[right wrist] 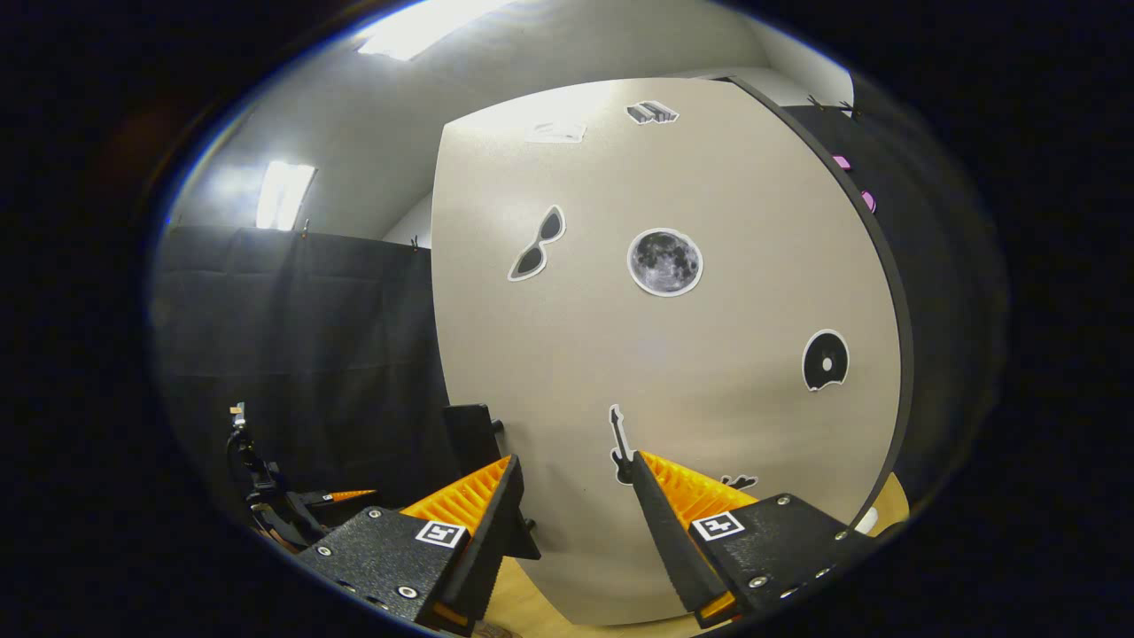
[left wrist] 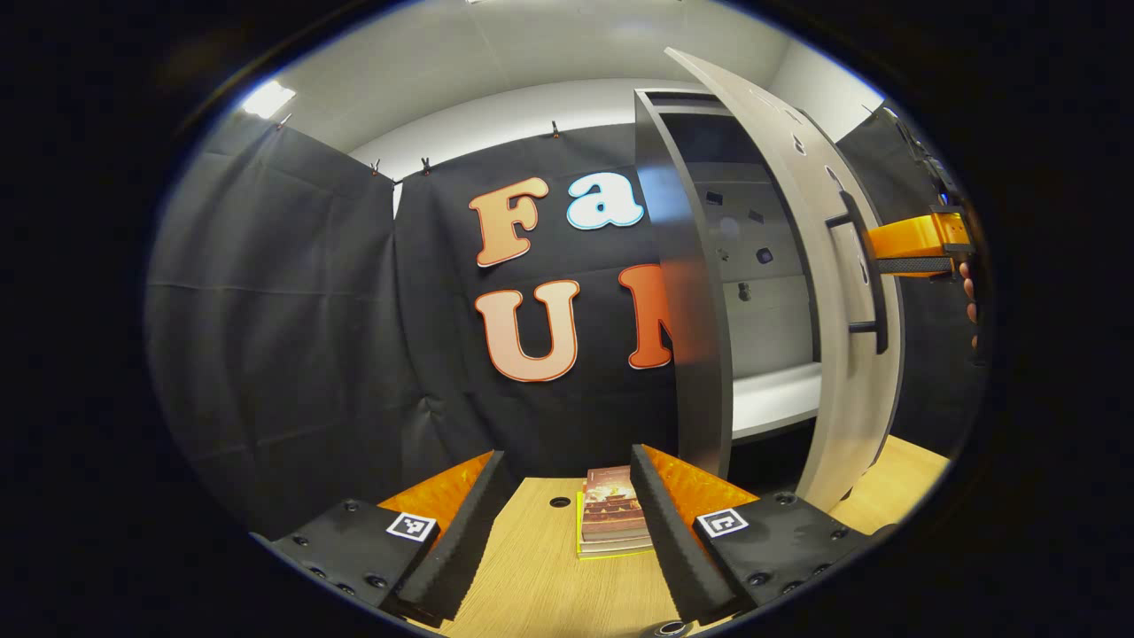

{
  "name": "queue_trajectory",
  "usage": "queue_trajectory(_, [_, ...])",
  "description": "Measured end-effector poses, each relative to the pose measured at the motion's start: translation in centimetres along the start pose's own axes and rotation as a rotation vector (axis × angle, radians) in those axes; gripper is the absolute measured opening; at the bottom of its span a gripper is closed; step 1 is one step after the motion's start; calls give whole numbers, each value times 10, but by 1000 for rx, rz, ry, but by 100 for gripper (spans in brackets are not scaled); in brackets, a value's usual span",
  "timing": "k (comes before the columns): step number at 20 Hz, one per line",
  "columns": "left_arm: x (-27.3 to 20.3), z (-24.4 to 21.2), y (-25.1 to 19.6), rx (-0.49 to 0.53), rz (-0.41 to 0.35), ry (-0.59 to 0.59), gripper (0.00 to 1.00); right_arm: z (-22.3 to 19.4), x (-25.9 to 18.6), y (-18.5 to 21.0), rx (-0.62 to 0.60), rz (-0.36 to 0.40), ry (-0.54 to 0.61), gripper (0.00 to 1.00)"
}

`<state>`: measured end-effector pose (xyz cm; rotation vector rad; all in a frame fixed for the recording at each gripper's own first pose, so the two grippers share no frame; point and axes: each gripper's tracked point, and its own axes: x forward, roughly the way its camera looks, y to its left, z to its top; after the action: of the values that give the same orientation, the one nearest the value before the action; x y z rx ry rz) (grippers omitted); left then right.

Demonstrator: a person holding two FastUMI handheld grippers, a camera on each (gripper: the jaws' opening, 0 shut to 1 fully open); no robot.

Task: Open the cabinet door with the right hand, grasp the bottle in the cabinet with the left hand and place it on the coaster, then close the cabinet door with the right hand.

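The grey cabinet door (left wrist: 824, 292) stands partly swung out, with a black bar handle (left wrist: 864, 266) on its outer face. In the left gripper view my right gripper (left wrist: 917, 248), held by a hand, reaches that handle from the far right. In the right gripper view the door's stickered face (right wrist: 691, 354) is close ahead. My right gripper (right wrist: 574, 461) is open, and the handle (right wrist: 469, 434) sits just behind its left finger. My left gripper (left wrist: 567, 456) is open and holds nothing, low over the wooden table (left wrist: 532, 576). Inside the cabinet I see a white shelf (left wrist: 775, 399) and a grey back panel.
A small stack of books (left wrist: 611, 518) lies on the table just ahead of my left fingers, beside a round cable hole (left wrist: 559, 501). The cabinet's dark side edge (left wrist: 700, 354) stands right of the books. Black cloth walls close the booth at the back and left.
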<state>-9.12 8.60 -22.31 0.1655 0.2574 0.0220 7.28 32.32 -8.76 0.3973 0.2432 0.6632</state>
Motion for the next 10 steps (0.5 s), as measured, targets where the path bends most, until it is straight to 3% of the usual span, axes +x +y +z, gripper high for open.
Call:
queue_trajectory(2, [-2, -2, 4, -4, 3, 1, 92, -3, 10, -10, -57, -80, 21, 78])
queue_trajectory(6, [-3, -3, 7, -15, 0, 2, 92, -1, 12, -7, -145, -145, 32, 75])
queue_trajectory(10, [-1, -3, 3, -11, -33, 0, 92, 0, 12, -7, -114, -217, 37, 75])
